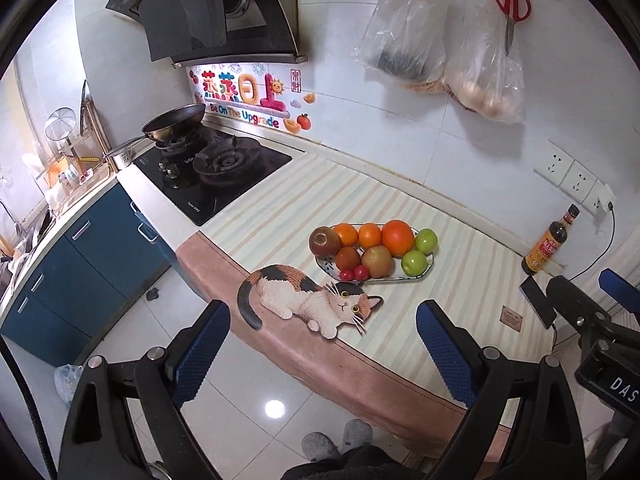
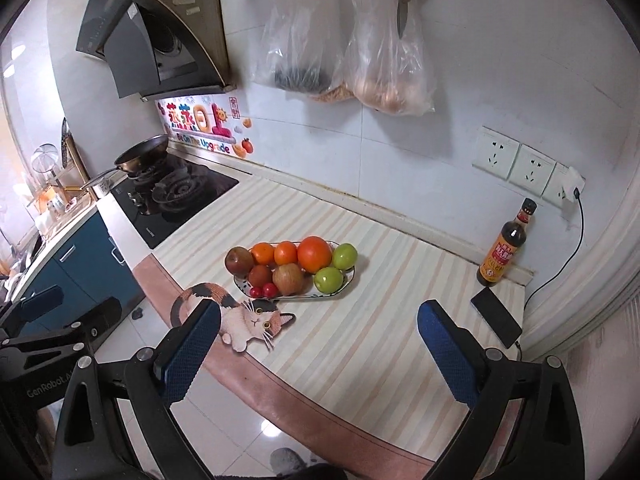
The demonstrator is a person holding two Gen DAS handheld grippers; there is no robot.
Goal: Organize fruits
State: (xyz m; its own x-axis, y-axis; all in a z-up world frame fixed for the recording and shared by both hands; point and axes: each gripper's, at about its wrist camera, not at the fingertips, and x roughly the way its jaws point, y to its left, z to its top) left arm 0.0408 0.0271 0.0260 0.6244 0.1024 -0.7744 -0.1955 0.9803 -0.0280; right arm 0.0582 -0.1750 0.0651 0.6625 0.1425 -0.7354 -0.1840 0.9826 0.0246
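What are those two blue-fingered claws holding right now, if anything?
Nothing. The left gripper and right gripper both stand open and empty, short of the fruit plate on the counter.

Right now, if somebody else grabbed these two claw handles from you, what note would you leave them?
Left gripper: open, empty, held over the counter's front edge.
Right gripper: open, empty, likewise short of the fruit.
All fruit sits piled on the plate on the striped mat: big orange, two green apples, two small red fruits, others.
Done: nothing visibly sorted; no fruit is off the plate.
Left: the whole job. Mind the phone and sauce bottle on the right.
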